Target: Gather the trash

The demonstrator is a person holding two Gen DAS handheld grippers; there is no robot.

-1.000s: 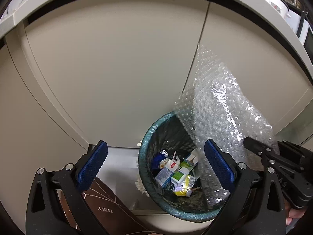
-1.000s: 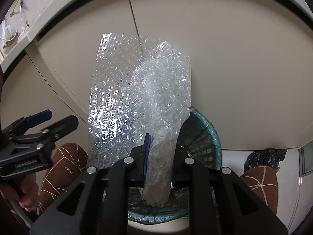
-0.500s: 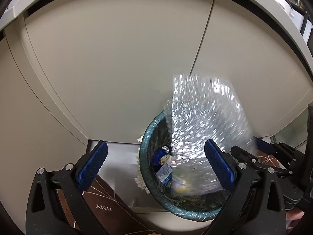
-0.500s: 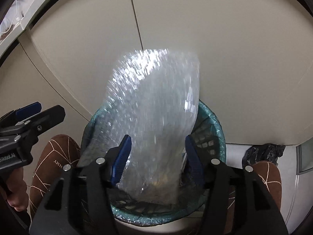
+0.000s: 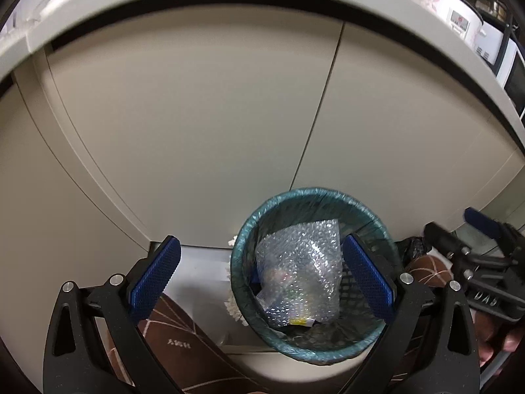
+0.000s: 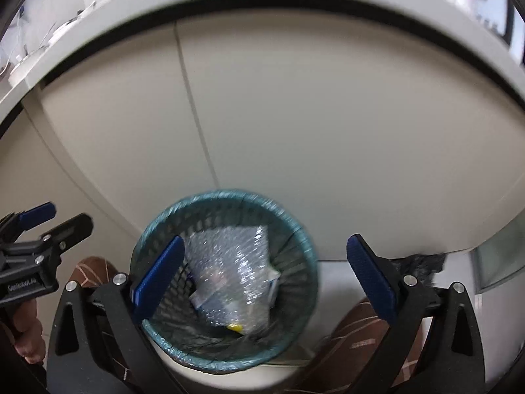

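Inside bin (image 5: 249,229), bubble wrap (image 5: 302,269) crumpled, long axis upright

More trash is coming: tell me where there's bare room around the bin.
Bare floor lies left of the trash bin, bordered by the cabinet doors behind. Crowded: the bin holds bubble wrap over cartons; a dark bag sits at its right.

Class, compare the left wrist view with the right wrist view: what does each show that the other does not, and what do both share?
Only the left wrist view: a white rice cooker on the counter and the right gripper at its edge. Only the right wrist view: the left gripper at its edge. Both: the teal trash basket holding the bubble wrap.
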